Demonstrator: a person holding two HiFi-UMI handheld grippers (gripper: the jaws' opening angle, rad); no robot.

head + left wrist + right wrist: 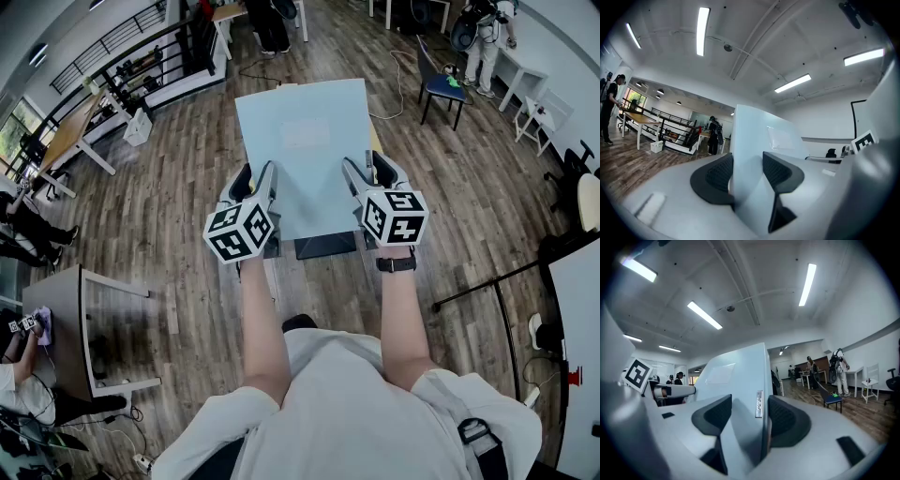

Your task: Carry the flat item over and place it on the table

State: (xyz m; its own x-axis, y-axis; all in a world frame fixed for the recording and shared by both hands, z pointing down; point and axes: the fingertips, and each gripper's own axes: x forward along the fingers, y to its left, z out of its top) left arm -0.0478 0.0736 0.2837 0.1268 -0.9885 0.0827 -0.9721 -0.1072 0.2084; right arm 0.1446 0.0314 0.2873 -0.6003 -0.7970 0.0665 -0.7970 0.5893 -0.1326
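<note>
The flat item point(300, 141) is a pale blue-grey panel with a faint label patch, held level over the wooden floor in front of me. My left gripper point(257, 183) is clamped on its left near edge and my right gripper point(369, 173) on its right near edge. In the left gripper view the panel point(759, 131) stands on edge between the pads of the left gripper point(747, 169), which press on both faces. The right gripper view shows the same: the panel point(736, 376) fills the gap of the right gripper point(750, 417).
A dark box-like thing point(324, 246) shows under the panel's near edge. A blue chair point(441, 86) stands far right, a wooden table point(70, 136) far left, a grey desk point(66, 314) near left, a white table point(579, 309) at the right edge. People stand at the back.
</note>
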